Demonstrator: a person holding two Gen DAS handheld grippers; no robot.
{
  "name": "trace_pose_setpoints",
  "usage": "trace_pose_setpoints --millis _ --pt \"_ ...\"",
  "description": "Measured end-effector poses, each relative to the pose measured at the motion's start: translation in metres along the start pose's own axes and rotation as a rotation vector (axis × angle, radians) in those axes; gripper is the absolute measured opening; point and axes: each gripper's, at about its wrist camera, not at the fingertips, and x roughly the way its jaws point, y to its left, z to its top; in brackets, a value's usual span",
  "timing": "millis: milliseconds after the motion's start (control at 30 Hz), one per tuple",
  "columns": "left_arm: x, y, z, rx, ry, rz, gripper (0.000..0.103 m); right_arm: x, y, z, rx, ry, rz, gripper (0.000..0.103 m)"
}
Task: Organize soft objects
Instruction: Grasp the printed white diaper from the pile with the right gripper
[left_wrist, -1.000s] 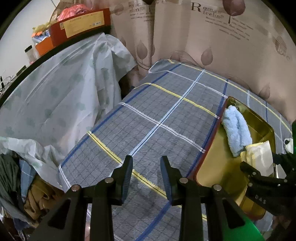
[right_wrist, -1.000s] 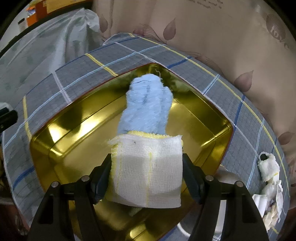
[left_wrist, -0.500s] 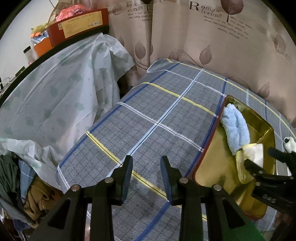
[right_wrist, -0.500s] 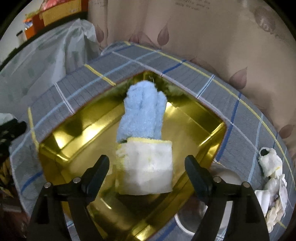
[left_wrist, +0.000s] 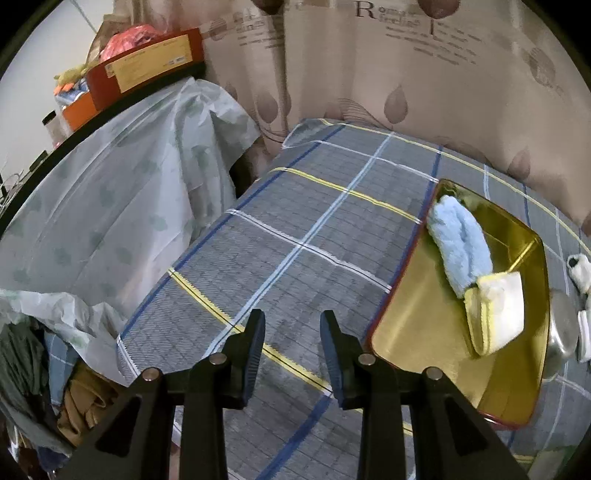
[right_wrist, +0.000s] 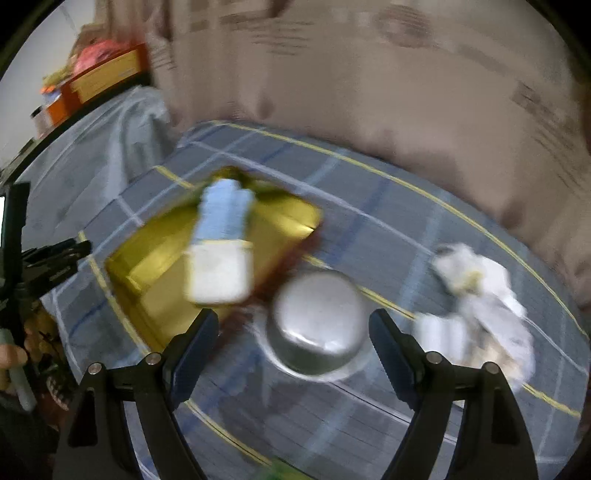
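A: On the right half of the plaid tablecloth (left_wrist: 295, 229), the gold tray (left_wrist: 417, 332) already holds 2 soft things: a rolled light-blue towel (left_wrist: 458, 240) toward its far end and a folded white cloth with yellow edging (left_wrist: 498, 310) just nearer, touching it.

B: What is left outside?

A: A heap of crumpled white cloth (right_wrist: 480, 291) lies on the tablecloth, right of the tray, with an upturned metal bowl (right_wrist: 317, 325) between them. That view is blurred, so I cannot count the pieces.

B: How would that heap handle?

A: Light and limp, I'd judge. It will sag and trail, and a loose piece could drop off. Best to pinch it at the thickest bunch near the middle, not at a thin edge, and lift clear of the bowl.

B: And the grippers?

A: The right gripper (right_wrist: 291, 347) hangs above the bowl with its jaws spread wide and nothing between them. The left gripper (left_wrist: 291, 350) hovers over bare tablecloth left of the tray, jaws partly apart, also empty.

B: Risks?

A: Mainly a corner snagging the tray rim or the bowl.
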Motion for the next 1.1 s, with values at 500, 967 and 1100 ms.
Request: trace_pose_setpoints --millis 500,967,1100 --pt "-0.009 -0.02 -0.005 0.085 -0.027 -0.01 0.031 -0.007 -0.183 -0.021 0.172 0.009 -0.168 0.084" --pt "-0.02 -0.061 -0.01 0.213 -0.038 -0.069 0.031 0.074 -0.216 -0.03 0.148 0.081 -0.135 0.084" --pt "-0.019 -0.074 -0.011 0.24 -0.029 -0.078 0.031 0.077 -0.219 -0.034 0.161 0.063 -0.105 0.062"
